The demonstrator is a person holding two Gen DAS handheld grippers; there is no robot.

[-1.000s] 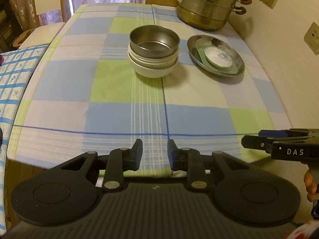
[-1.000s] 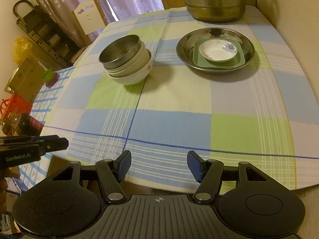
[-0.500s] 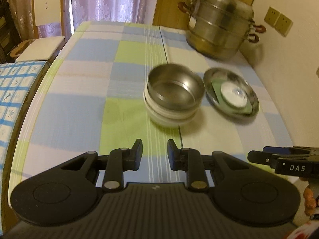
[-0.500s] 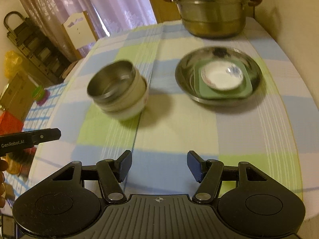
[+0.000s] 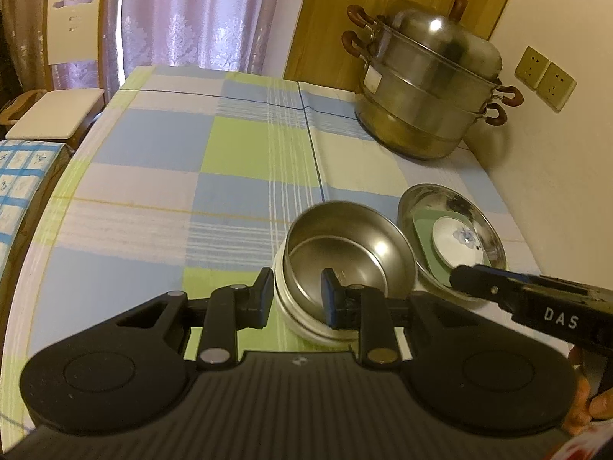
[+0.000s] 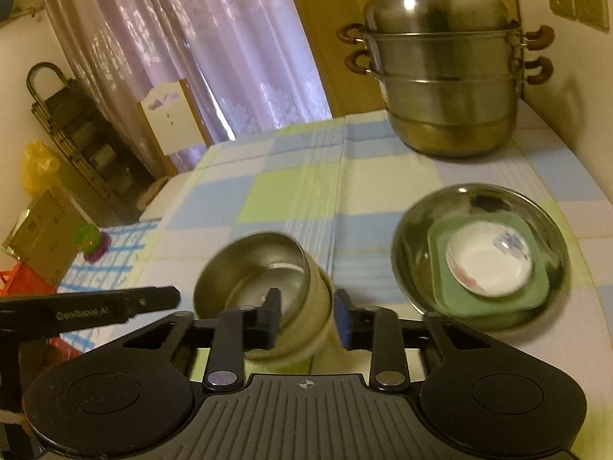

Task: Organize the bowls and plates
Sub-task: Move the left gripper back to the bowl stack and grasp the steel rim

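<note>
You are working over a table under a checked cloth [image 5: 237, 161] of blue, green and white, with lilac curtains [image 5: 184, 15] and a pale chair [image 5: 65, 88] at the far side. Far right, a tiered steel steamer [image 5: 429, 88] is standing by the wall. Your left gripper [image 5: 295, 297] is straddling the near rim of the bowl stack [image 5: 345, 264], jaws narrow with a gap showing. Your right gripper [image 6: 306, 318] is closing around the stack's right wall. Right of the stack, a steel plate [image 6: 479, 253] is holding a green dish and a white saucer.
</note>
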